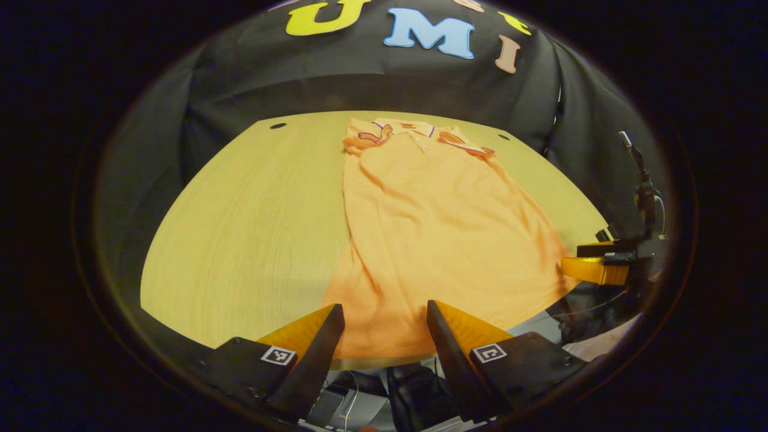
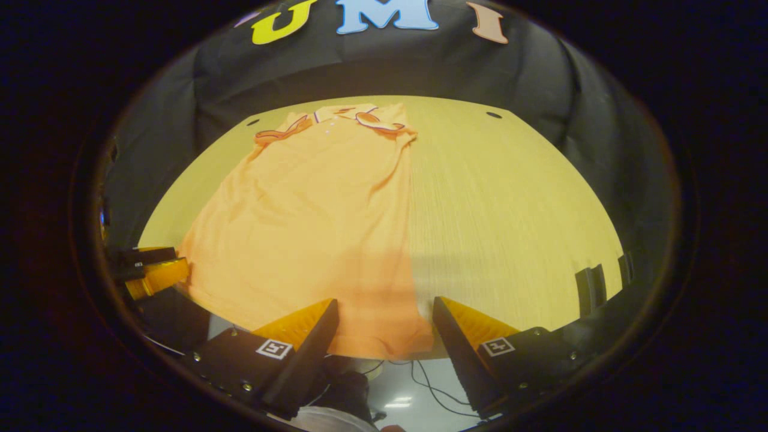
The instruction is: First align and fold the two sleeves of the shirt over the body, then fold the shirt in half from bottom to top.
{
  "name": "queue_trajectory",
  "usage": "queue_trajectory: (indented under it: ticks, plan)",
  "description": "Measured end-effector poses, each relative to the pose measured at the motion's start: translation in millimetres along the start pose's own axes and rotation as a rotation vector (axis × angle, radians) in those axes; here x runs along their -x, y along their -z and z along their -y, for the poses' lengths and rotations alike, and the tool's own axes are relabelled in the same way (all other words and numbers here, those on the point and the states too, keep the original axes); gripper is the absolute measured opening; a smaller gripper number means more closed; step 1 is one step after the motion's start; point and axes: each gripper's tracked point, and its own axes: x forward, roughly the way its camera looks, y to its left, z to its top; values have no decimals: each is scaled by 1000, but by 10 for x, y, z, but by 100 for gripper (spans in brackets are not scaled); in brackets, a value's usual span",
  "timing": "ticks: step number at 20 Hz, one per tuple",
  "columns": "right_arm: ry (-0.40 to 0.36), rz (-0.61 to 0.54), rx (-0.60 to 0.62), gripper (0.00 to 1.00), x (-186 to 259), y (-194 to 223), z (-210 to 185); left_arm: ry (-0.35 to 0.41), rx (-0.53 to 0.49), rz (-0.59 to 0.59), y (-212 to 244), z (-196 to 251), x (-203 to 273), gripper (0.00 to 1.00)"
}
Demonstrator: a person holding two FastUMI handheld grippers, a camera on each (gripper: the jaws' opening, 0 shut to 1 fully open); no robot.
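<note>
An orange polo shirt lies flat on the wooden table, collar at the far end, both sleeves folded in over the body. Its hem hangs slightly over the near table edge. My left gripper is open, hovering over the hem's left part with cloth showing between the fingers but not pinched. In the right gripper view the same shirt lies to the left of centre, and my right gripper is open above the hem's right corner. The right gripper also appears at the far right of the left gripper view.
Bare wooden table stretches to the right of the shirt and also to its left. Small dark holes mark the far corners. Cables and floor lie below the near table edge. The left gripper sits at the left rim.
</note>
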Motion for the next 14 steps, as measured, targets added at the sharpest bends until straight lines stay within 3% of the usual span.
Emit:
queue_trajectory:
  ticks: [7,9,10,11,12,14]
  plan:
    - [3,2,39,99,-28,84,-82,-44,-61,20,28,35,-51,91]
    - [9,8,22,96,-29,91,-77,-70,-122,9,75,39,-70,91]
    - [10,9,22,99,-32,94,-86,-61,-134,17,84,76,-82,96]
    - [6,16,25,91,-30,85,-122,-64,-131,20,70,147,-81,91]
    - [-1,19,34,85,-37,88,-154,-65,-136,20,73,180,-86,75]
    - [-2,28,30,65,-35,84,-187,-62,-153,32,68,271,-112,52]
